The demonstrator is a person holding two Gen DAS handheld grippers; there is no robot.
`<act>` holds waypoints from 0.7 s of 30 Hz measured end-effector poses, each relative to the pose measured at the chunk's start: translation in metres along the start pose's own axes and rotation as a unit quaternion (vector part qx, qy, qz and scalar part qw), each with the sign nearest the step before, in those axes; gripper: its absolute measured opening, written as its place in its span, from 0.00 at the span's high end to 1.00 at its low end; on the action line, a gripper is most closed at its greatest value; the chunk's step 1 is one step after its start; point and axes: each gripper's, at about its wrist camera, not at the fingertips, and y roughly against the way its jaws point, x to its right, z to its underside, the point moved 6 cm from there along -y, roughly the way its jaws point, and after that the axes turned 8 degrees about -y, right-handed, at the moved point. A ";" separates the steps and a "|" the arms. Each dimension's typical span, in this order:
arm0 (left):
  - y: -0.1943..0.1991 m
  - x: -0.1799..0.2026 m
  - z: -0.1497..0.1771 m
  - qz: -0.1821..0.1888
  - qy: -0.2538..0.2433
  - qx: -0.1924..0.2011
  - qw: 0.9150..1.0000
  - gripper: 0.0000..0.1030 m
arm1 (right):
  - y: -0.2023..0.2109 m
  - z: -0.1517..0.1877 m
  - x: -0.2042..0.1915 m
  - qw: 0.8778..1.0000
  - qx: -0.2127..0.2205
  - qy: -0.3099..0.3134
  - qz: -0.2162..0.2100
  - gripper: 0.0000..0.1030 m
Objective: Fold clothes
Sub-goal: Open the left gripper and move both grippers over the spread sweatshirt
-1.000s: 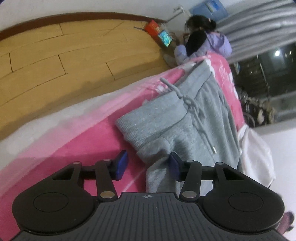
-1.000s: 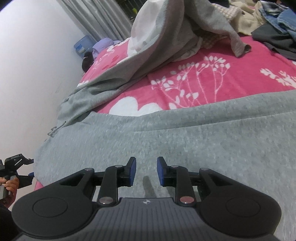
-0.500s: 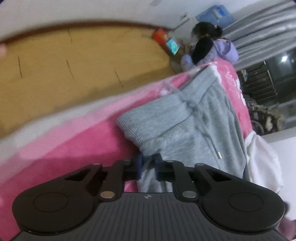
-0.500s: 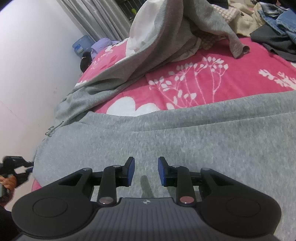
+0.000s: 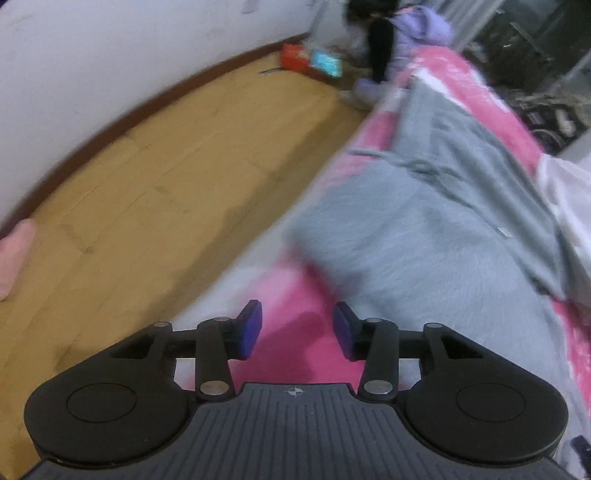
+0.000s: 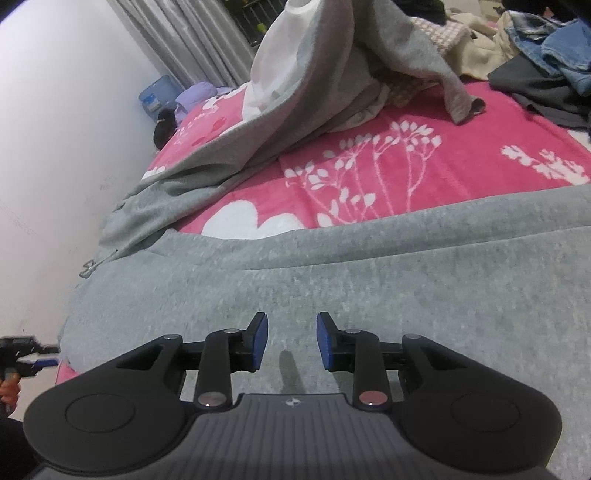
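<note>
Between the blue pads of the left gripper point(image 5: 297, 328) lies only the pink blanket point(image 5: 291, 343); its fingers are spread wide and hold nothing. Ahead and to the right of those fingertips the grey sweatpants point(image 5: 424, 236) lie on the blanket, their near corner just beyond the right pad and apart from it. The left wrist view is blurred, so the drawstring point(image 5: 432, 170) farther along the pants shows only as a loose grey cord. To the left of this gripper the bed edge drops to a wooden floor point(image 5: 155, 192), and far ahead a person in a lilac jacket point(image 5: 413, 26) sits by the wall.

Directly under the right gripper point(image 6: 291, 341) the same grey sweatpants point(image 6: 369, 288) spread flat across the bed, filling the space ahead of and to either side of the fingers. Its pads stand parted with a clear gap, empty, with grey fabric showing through the gap. Beyond the pants, ahead of the fingertips, the pink blanket shows a white plant print point(image 6: 373, 173). Farther ahead a heap of grey and white garments point(image 6: 332, 74) rises, and to the far right lies a pile of denim and dark clothes point(image 6: 546, 62). At the far left edge the left gripper point(image 6: 40, 360) appears just off the corner of the pants, held in a hand point(image 6: 9, 391).
</note>
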 end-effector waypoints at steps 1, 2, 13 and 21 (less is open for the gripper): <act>0.004 0.008 0.000 0.005 -0.019 0.002 1.000 0.59 | 0.000 -0.001 0.001 1.000 0.000 -0.002 -0.001 0.70; 0.008 0.017 0.000 0.009 -0.038 0.004 0.999 0.59 | -0.001 -0.001 0.001 1.000 0.000 -0.002 -0.002 0.70; 0.009 0.133 0.044 0.039 -0.359 -0.006 0.933 0.58 | 0.007 -0.001 -0.002 1.000 0.014 0.013 0.008 0.70; 0.016 0.111 0.048 0.003 -0.376 -0.041 0.926 0.56 | 0.009 -0.005 0.009 1.000 0.013 -0.002 0.010 0.70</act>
